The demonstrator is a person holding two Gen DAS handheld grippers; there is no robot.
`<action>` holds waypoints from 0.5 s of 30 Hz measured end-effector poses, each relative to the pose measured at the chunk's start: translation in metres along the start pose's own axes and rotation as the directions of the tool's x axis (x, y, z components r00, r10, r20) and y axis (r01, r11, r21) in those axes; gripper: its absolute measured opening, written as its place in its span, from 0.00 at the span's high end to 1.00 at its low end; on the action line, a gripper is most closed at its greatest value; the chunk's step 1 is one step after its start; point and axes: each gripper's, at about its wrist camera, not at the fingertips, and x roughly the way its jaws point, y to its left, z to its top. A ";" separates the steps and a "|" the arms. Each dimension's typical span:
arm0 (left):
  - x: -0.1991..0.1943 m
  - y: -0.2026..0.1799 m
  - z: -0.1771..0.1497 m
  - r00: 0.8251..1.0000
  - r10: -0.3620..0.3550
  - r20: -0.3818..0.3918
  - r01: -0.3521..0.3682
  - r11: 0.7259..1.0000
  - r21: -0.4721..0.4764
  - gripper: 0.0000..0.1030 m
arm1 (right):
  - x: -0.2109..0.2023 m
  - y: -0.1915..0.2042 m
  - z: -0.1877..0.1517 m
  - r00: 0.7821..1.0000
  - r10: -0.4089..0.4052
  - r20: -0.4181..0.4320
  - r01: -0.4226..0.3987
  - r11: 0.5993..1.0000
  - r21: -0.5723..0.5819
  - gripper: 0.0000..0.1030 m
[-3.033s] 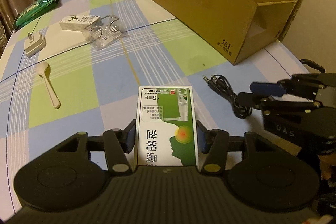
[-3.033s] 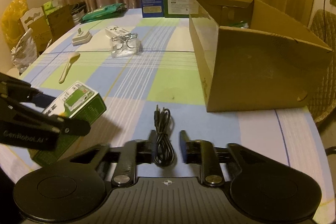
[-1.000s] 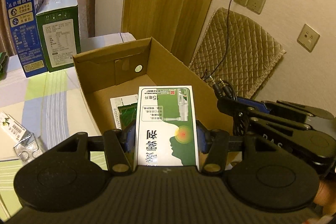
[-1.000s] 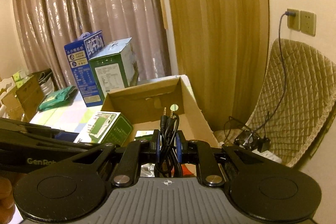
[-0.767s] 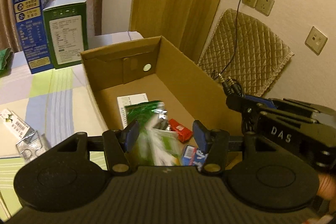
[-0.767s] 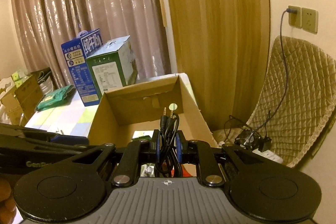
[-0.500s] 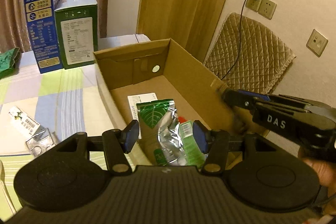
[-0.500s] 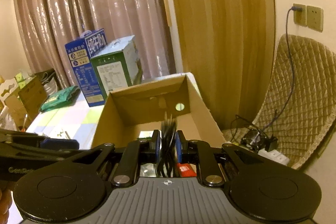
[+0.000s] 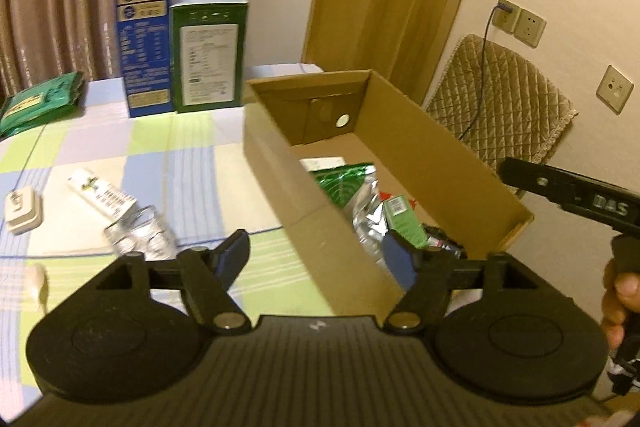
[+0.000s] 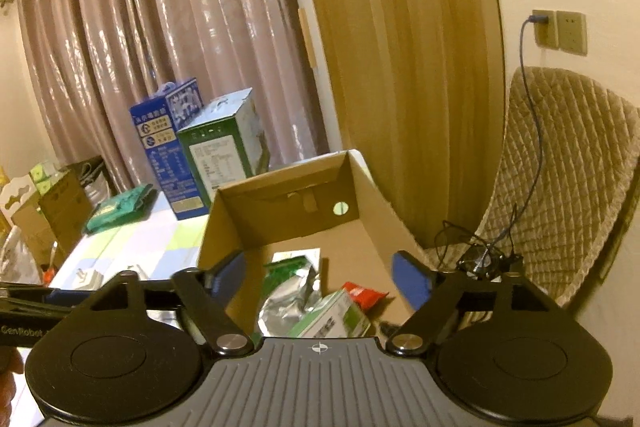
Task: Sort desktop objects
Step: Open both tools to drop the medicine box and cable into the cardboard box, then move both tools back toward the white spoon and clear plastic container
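Both tools have just been opening and hold nothing. The left tool (image 9: 320, 255) gapes wide at lower centre, straddling the box's (image 9: 304, 211) near wall. The right tool (image 10: 320, 277) gapes above the box (image 10: 280, 211). Inside lie the green carton (image 9: 404, 223), foil bag (image 9: 360, 195) and red packet (image 10: 362, 295). On the worktop (image 9: 192, 167), left, stays a tube (image 9: 102, 193).

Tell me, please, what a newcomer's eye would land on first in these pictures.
Probably the open cardboard box at the table's right edge, with a green medicine carton and a silver-green foil pouch lying inside. Both tongs, left and right, hang wide open and empty above it.
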 end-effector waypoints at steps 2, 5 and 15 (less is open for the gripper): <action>-0.009 0.005 -0.009 1.000 0.014 0.003 -0.014 1.000 0.019 0.19 | -0.011 0.009 -0.009 1.000 0.014 -0.003 -0.014 1.000 -0.006 0.13; -0.023 0.013 -0.024 0.999 0.046 0.000 -0.046 0.998 0.039 0.12 | -0.025 0.025 -0.022 0.999 0.038 -0.016 -0.038 0.999 -0.013 0.06; -0.071 0.069 -0.078 0.985 0.170 -0.017 -0.171 0.983 -0.059 0.01 | -0.035 0.085 -0.072 0.983 0.134 -0.128 -0.141 0.989 -0.045 0.02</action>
